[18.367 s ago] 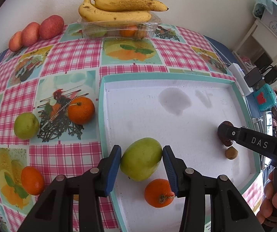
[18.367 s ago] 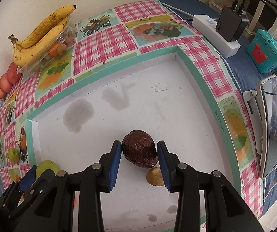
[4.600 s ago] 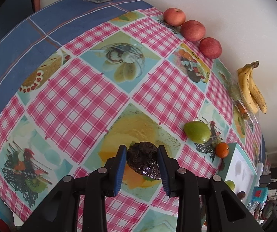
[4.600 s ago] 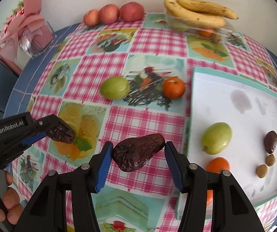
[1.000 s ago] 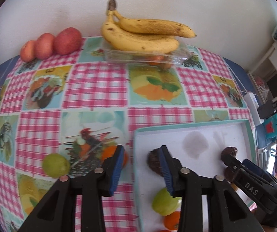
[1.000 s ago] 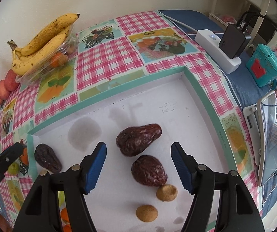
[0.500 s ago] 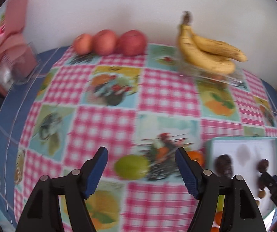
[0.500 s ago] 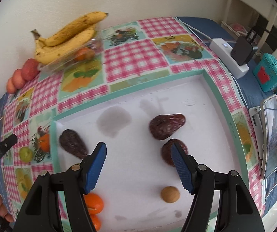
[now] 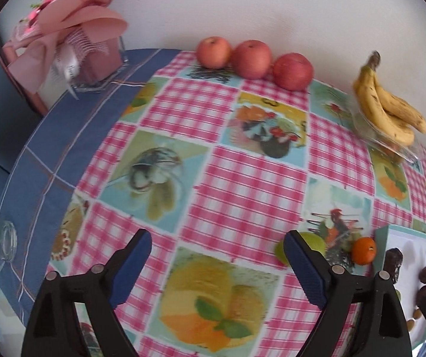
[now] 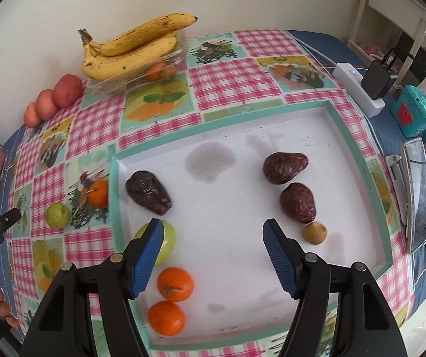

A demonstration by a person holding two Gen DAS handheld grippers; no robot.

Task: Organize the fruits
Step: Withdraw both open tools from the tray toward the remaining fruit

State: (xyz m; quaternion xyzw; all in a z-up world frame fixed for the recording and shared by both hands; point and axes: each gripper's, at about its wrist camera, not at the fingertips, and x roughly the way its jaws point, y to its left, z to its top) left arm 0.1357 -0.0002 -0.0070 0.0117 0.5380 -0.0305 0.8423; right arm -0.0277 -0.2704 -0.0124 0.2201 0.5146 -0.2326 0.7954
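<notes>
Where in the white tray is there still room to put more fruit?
The tray is bare in the middle, between the lone dark fruit and the dark pair. Its near-left corner is crowded: green fruit and two oranges.

white teal-rimmed tray [image 10: 358, 145] holds: three wrinkled dark-brown avocados [image 10: 148, 192] | two oranges [image 10: 175, 284] | green round fruit [image 10: 167, 241] | small brown fruit [image 10: 315, 232]

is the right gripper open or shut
Open. The right gripper has its blue pads spread wide over the tray, with nothing held between them.
</notes>
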